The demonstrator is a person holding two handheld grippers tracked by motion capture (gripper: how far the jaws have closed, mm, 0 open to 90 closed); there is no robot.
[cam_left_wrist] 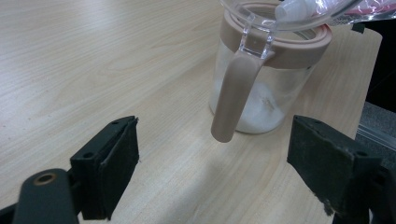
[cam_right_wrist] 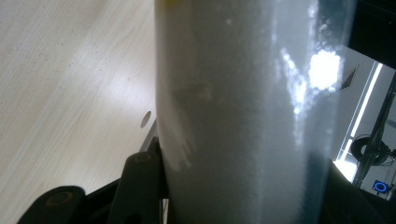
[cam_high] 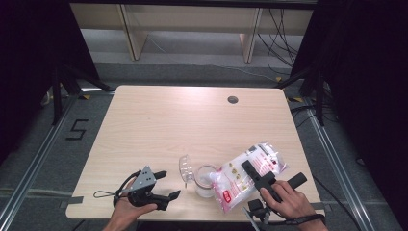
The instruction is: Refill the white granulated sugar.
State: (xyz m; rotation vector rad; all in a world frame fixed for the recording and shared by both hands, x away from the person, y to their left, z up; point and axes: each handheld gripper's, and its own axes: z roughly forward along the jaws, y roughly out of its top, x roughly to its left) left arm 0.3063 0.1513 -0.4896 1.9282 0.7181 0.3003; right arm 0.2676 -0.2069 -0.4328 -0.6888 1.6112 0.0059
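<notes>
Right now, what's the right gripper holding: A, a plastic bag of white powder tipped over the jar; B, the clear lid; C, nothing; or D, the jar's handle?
A: the right gripper is clamped on the bag, which tilts with its mouth over the open jar.

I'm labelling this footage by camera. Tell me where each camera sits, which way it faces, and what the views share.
High view: fixed above the person's side, facing forward and down on the table; both hands, left tool and right tool enter from below.
Left gripper view: rides the left tool, looking between its open jaws at the glass jar with white powder.
Right gripper view: rides the right tool, looking along the clamped plastic bag of white powder.
Shared: jar and bag appear in the high view too.
</notes>
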